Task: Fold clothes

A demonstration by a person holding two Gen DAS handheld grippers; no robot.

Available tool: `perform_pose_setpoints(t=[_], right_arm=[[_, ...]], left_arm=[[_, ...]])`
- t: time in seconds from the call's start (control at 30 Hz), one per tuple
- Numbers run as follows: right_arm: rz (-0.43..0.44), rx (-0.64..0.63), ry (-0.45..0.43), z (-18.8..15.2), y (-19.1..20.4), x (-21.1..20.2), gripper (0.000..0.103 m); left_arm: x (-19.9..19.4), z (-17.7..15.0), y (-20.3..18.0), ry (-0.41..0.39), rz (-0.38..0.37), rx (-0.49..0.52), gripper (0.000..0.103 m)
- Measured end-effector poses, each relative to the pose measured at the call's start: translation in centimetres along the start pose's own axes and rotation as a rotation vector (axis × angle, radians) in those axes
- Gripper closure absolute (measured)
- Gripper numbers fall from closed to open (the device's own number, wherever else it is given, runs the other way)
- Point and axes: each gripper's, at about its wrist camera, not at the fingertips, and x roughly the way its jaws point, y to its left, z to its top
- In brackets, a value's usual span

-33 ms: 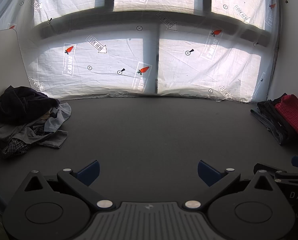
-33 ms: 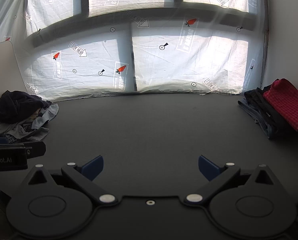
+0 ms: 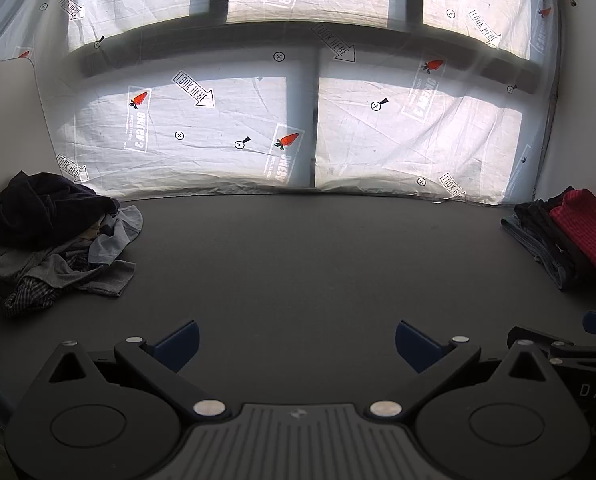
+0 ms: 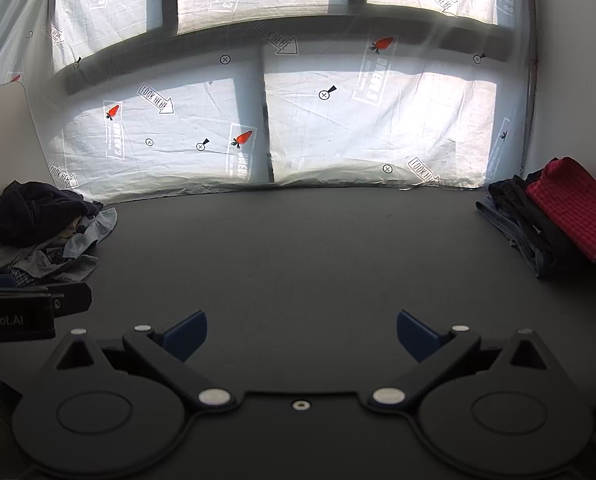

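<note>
Clothes sit in two lots on the dark table (image 3: 298, 264): a rumpled heap (image 3: 58, 240) of dark and grey garments at the left edge, and a folded stack (image 4: 553, 220) topped in red at the right. The left gripper (image 3: 296, 340) and right gripper (image 4: 301, 332) both gape wide, holding and touching nothing. Between the piles the tabletop lies bare up to the printed white sheet (image 3: 218, 132).
</note>
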Motion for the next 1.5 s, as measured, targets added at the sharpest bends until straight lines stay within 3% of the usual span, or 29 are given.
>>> perform_pose_setpoints(t=[1.5], right_arm=[[-0.007, -0.006, -0.011, 0.31, 0.23, -0.40, 0.000]], left_arm=[[0.03, -0.14, 0.42, -0.013, -0.009, 0.008, 0.000]])
